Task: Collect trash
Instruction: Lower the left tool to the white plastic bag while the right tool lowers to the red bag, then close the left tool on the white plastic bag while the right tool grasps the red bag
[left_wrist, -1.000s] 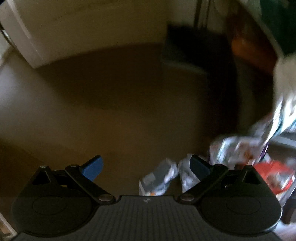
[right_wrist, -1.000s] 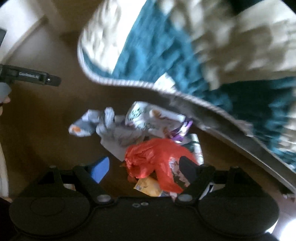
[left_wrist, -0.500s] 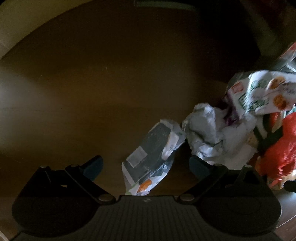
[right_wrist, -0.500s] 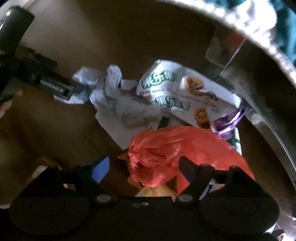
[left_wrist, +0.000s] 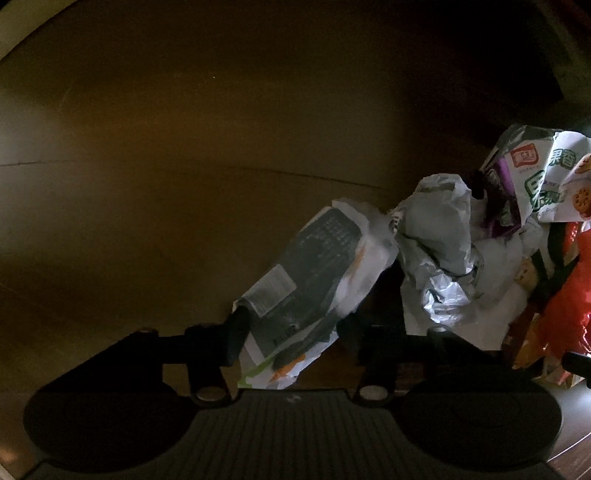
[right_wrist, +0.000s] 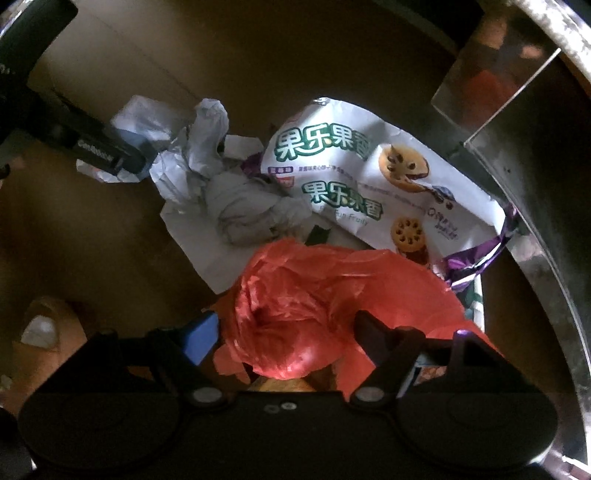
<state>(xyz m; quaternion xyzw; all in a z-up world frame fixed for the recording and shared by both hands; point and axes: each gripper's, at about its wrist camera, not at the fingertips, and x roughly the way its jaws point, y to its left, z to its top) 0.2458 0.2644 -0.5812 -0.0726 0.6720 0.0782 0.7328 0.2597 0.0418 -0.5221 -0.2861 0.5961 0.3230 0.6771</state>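
A pile of trash lies on a dark brown floor. My left gripper (left_wrist: 291, 325) has its fingers closed in on a grey and white snack wrapper (left_wrist: 314, 273) at the pile's left end. My right gripper (right_wrist: 284, 332) is open, with a crumpled red plastic bag (right_wrist: 332, 295) between its fingers. Behind the red bag lie a white cookie packet with green lettering (right_wrist: 369, 177) and crumpled white paper (right_wrist: 229, 192). The paper (left_wrist: 439, 254), the cookie packet (left_wrist: 546, 181) and the red bag (left_wrist: 569, 306) also show in the left wrist view.
A shiny metal rim (right_wrist: 535, 229) curves along the right of the pile, with a clear plastic piece (right_wrist: 491, 66) above it. The left gripper's black body (right_wrist: 96, 151) reaches into the pile from the left. A slippered foot (right_wrist: 40, 325) is at lower left.
Both grippers have moved down closer to the pile. The left fingers have closed in on the grey wrapper. The right gripper has come down around the red bag.
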